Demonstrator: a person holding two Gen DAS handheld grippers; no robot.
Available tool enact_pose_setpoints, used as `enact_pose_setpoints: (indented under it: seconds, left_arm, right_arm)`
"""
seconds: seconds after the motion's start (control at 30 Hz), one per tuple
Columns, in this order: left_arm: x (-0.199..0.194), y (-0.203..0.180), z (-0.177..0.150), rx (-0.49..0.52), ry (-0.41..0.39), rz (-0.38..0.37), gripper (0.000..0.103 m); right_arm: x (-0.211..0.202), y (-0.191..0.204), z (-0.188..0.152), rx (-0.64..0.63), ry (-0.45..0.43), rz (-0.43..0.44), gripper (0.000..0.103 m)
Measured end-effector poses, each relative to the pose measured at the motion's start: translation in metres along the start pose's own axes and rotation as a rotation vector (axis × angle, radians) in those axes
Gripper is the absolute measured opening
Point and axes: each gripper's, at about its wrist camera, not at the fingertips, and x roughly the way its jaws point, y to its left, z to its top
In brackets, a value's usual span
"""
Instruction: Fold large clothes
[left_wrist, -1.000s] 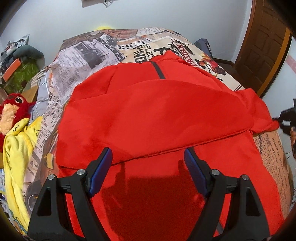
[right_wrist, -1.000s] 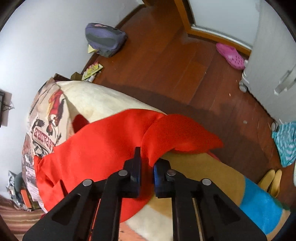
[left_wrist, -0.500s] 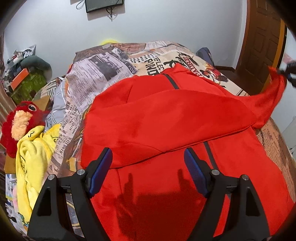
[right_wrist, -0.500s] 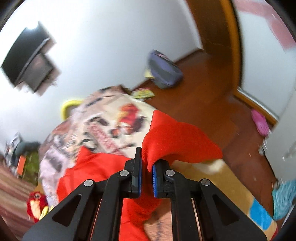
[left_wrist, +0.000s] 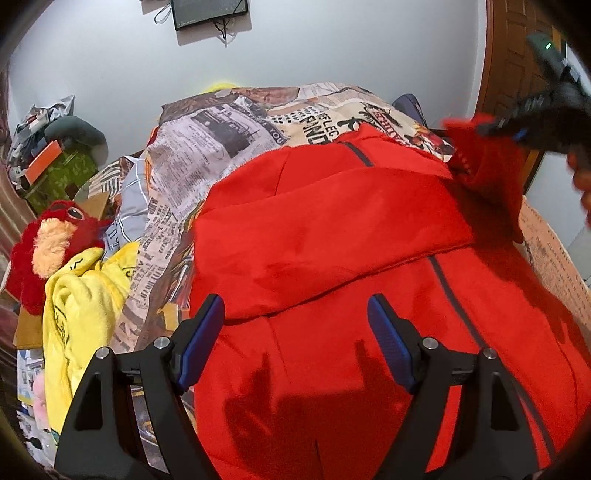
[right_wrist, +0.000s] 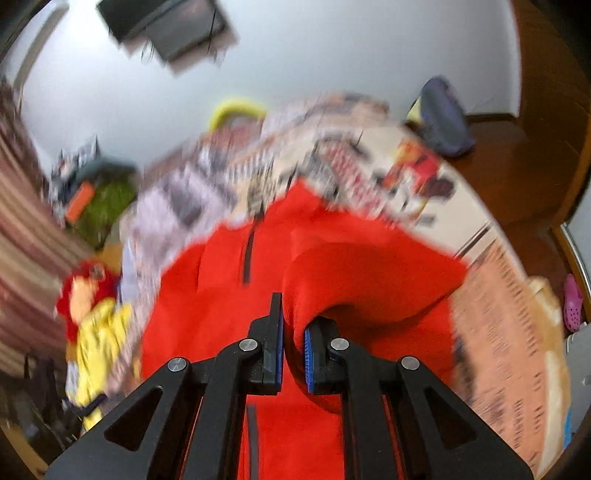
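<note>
The red jacket (left_wrist: 332, 229) fills the frame's centre on the newspaper-print bed (left_wrist: 229, 147), dark zipper showing, one sleeve folded across. Our right tongs (right_wrist: 293, 343) are clamped on the other sleeve; our left tongs (left_wrist: 295, 332) hang apart, empty.

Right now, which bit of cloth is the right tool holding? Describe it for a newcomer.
On the bed with the newspaper-print cover lies a red zip-up garment. Its right sleeve is lifted off the bed, pinched in the right tool; the other sleeve lies folded flat across the chest.
</note>
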Motion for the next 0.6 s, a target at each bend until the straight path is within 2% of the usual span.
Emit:
enact_pose_setpoints:
  seconds: [0.13,0.27,0.33,0.37,0.4,0.47,0.6]
  left_arm:
    - [0.002,0.003,-0.006,0.002,0.013,0.0,0.079]
    - [0.004,0.003,-0.009,-0.002,0.028,-0.002,0.079]
    - [0.006,0.0,-0.008,0.001,0.035,-0.005,0.079]
    - [0.006,-0.002,-0.006,0.004,0.037,-0.008,0.079]
    - [0.007,-0.004,-0.005,0.007,0.038,-0.014,0.079]
    - [0.007,-0.009,0.001,0.009,0.039,-0.026,0.079]
    - [0.008,-0.026,0.021,0.014,0.033,-0.061,0.079]
  right_arm:
    - [0.041,0.013,-0.025,-0.036,0.131,-0.017,0.008]
    - [0.056,0.016,-0.046,-0.059,0.245,-0.023,0.012]
    - [0.059,0.017,-0.052,-0.078,0.292,-0.031,0.017]
    - [0.057,0.017,-0.055,-0.085,0.31,-0.024,0.025]
    - [0.054,0.015,-0.056,-0.093,0.318,-0.019,0.035]
    - [0.042,0.011,-0.058,-0.115,0.297,-0.023,0.044]
    - [0.013,-0.001,-0.057,-0.191,0.211,-0.068,0.051]
